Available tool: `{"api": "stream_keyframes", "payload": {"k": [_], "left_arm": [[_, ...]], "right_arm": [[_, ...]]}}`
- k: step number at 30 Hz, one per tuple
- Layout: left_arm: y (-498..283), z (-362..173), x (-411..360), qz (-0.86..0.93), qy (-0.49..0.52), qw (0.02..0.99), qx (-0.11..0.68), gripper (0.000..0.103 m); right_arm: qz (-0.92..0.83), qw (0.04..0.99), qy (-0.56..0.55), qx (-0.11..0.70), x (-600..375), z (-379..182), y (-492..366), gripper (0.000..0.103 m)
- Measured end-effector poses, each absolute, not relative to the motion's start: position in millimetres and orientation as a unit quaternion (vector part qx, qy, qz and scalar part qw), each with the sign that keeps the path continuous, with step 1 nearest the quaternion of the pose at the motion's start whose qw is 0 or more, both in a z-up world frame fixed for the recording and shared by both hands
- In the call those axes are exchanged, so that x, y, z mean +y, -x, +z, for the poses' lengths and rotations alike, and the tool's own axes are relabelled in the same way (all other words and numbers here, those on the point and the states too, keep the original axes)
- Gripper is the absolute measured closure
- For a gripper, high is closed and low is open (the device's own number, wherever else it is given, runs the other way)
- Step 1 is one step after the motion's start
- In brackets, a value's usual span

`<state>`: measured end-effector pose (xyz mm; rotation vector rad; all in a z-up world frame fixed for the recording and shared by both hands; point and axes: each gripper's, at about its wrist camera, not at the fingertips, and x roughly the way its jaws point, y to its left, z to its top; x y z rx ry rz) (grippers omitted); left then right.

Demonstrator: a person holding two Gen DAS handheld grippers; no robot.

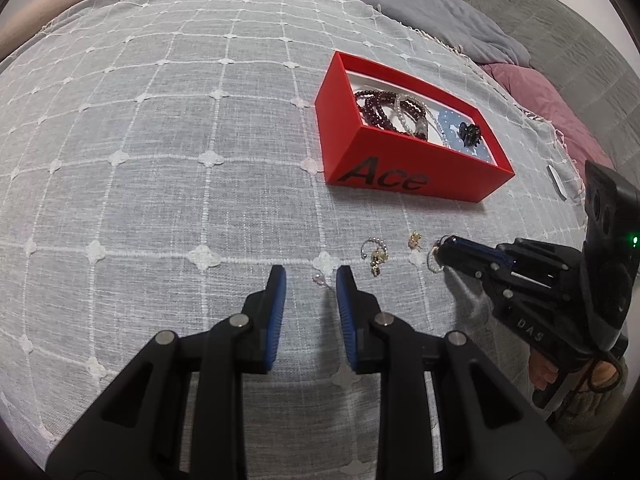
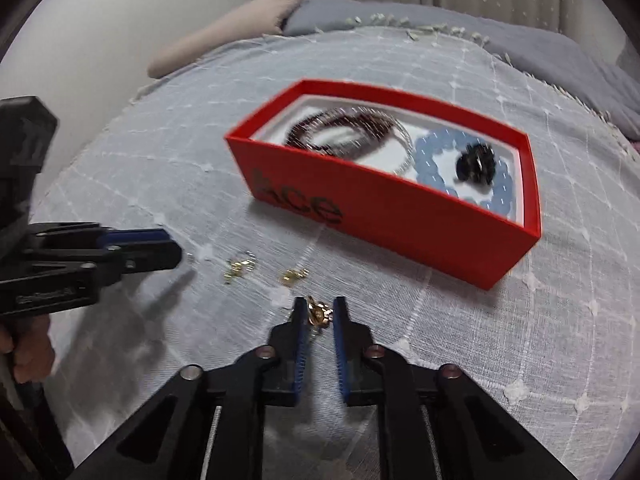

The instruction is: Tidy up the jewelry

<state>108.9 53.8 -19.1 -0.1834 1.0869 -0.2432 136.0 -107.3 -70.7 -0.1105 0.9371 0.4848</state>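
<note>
Presently, the right gripper (image 2: 320, 308) is seen closed on a small gold piece (image 2: 319, 313), pinched at the very fingertips just above the bed cover (image 1: 160, 160); the piece is blurred, so whether it is an earring or a charm cannot be told. The red box (image 2: 400, 216) lies ahead of this gripper and a little to its right, near but not touching. Its long axis runs from near-left to far-right in the right wrist view, and the printed long wall is turned toward the gripper. That wall stands between the held piece and the open top, so it is judged that the piece must be carried up and over the near rim before release. The box is already loaded with dark bead bracelets (image 1: 376, 110) at the left end and a black clip (image 2: 476, 166) on a blue bead ring (image 2: 430, 164) at the right end. The left gripper (image 1: 311, 280) is held partly open with nothing between its pads, and a tiny pale bead piece (image 1: 320, 280) lies on the cover just ahead of its tips. Two more gold pieces (image 1: 376, 258) (image 1: 415, 239) are left on the cover between the two grippers. The right hand is judged the nearer to the box — the left lies farther out to the side.
</note>
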Motion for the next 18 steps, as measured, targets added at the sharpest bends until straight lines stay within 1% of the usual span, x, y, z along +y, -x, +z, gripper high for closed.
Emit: {"api": "stream_keyframes", "payload": {"k": [2,7,13,18], "left_arm": [[-109,-18,55,-0.117,0.09,0.845,0.514,0.075],[-110,-17,57,-0.118,0.095,0.846,0.512,0.075],[-109,-17,55,-0.123,0.093,0.844,0.513,0.075],[-114,-17,65,-0.125,0.124,0.838,0.516,0.075]], "right_arm": [[0.23,0.868,0.043,0.437,-112,-64,-135,0.101],[0.226,0.882,0.017,0.414,-126,-44,-131,0.101],[0.221,0.882,0.004,0.417,-133,-43,-132,0.101],[0.223,0.882,-0.003,0.416,-139,-37,-129,0.101]]}}
